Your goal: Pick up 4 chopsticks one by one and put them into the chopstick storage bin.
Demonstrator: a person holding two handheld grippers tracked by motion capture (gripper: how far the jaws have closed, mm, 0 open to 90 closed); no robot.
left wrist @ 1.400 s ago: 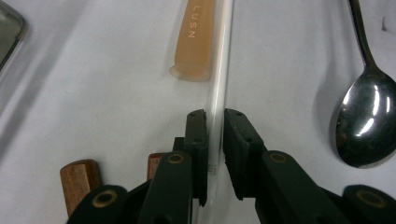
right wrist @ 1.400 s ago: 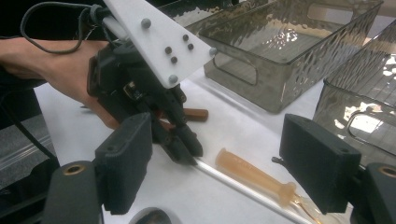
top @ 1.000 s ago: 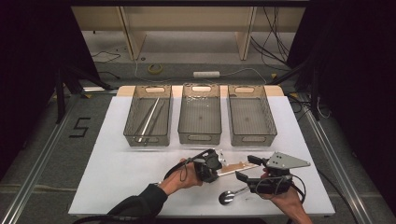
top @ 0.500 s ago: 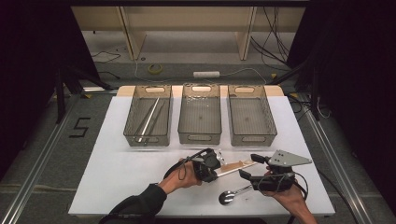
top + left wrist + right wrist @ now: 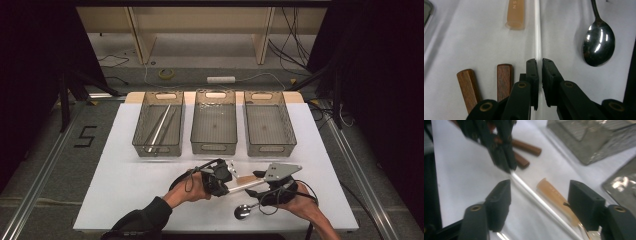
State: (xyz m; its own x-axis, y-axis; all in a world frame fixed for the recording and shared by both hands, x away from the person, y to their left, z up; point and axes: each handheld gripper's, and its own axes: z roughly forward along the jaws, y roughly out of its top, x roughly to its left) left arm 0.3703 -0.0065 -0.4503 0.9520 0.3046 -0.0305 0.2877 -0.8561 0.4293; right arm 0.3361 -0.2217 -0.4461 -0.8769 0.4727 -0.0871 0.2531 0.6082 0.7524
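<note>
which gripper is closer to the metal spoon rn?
Right. The right gripper sits just above the spoon, jaws open around the white rod. The left gripper is farther off to the spoon's left, shut on that rod.

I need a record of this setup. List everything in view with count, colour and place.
White chopstick: one, white, front of table, clamped in left gripper.
Wooden sticks: two, brown, beside it.
Tan handle: one, peach, between the right gripper's pads.
Spoon: one, dark metal, front edge.
Baskets: three, grey mesh, in a row behind; the left one holds long sticks.
Table: one, white.
Left gripper: black, shut.
Right gripper: black, jaws just closing.
</note>
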